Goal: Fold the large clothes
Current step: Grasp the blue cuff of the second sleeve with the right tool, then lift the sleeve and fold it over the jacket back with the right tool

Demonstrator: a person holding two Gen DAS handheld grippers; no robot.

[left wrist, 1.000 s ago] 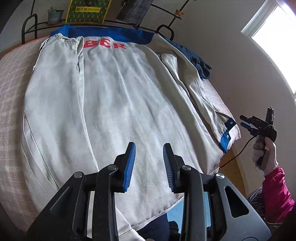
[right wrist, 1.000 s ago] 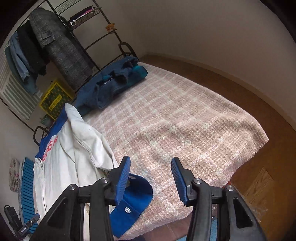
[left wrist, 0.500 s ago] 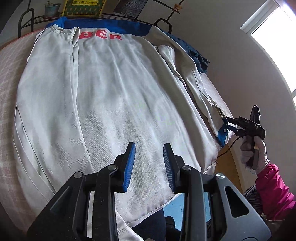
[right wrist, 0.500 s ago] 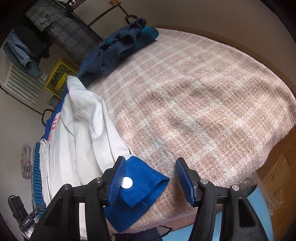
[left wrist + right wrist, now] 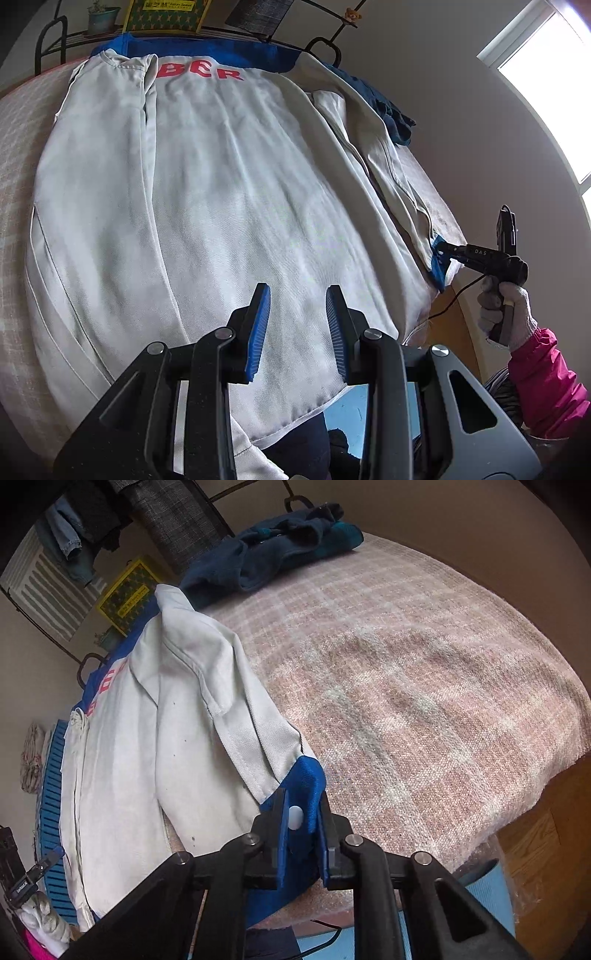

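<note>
The right hand-held gripper [image 5: 302, 821] has just closed, pinching the jacket's blue cuff [image 5: 308, 775] to fold the sleeve. The left hand-held gripper [image 5: 297, 328] waits open above the white jacket [image 5: 207, 206].

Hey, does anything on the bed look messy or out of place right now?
Mostly tidy. The white jacket lies flat, back up, on the blanket. The one untidy thing is a dark blue garment, crumpled in a heap at the bed's far corner. The right tool pinches the jacket's blue cuff.
</note>
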